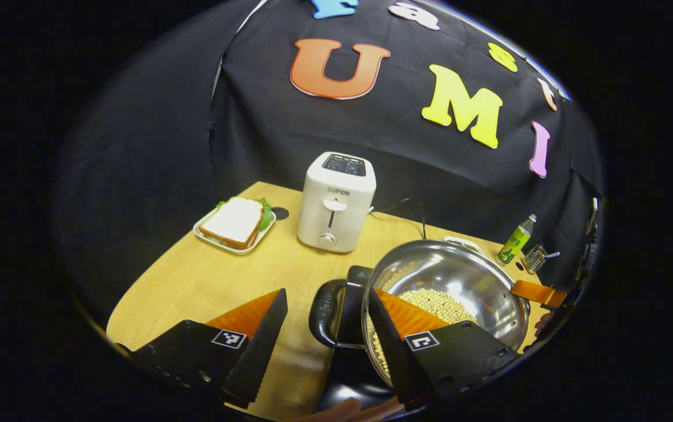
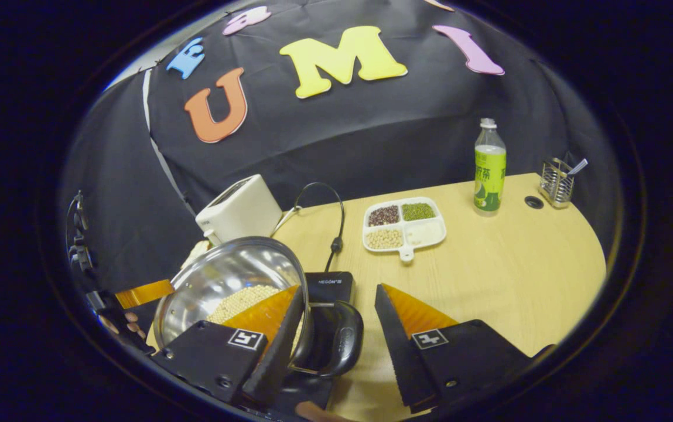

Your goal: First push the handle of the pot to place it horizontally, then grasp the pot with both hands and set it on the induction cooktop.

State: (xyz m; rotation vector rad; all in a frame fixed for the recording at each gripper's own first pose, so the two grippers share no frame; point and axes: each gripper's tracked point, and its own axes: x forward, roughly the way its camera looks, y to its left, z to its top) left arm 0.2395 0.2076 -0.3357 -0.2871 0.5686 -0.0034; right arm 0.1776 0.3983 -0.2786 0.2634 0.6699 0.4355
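Spillage of the beans (image 1: 436,302) is the main risk: the pot (image 1: 447,281) is seen resting on the cooktop (image 2: 329,284) near the desk's (image 2: 488,264) front edge. Each hand-held gripper, left (image 1: 327,319) and right (image 2: 339,313), is spread wide astride a loop handle, one finger inside the rim, nothing clamped. Should one be drawn back carelessly, that handle (image 2: 336,340) could be snagged and the pot tipped or dragged off.

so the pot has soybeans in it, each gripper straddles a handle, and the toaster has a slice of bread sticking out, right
Not quite: the toaster has empty slots, as the left gripper view shows; the bread is a sandwich on a plate beside it. The pot does hold soybeans, and each gripper straddles a handle.
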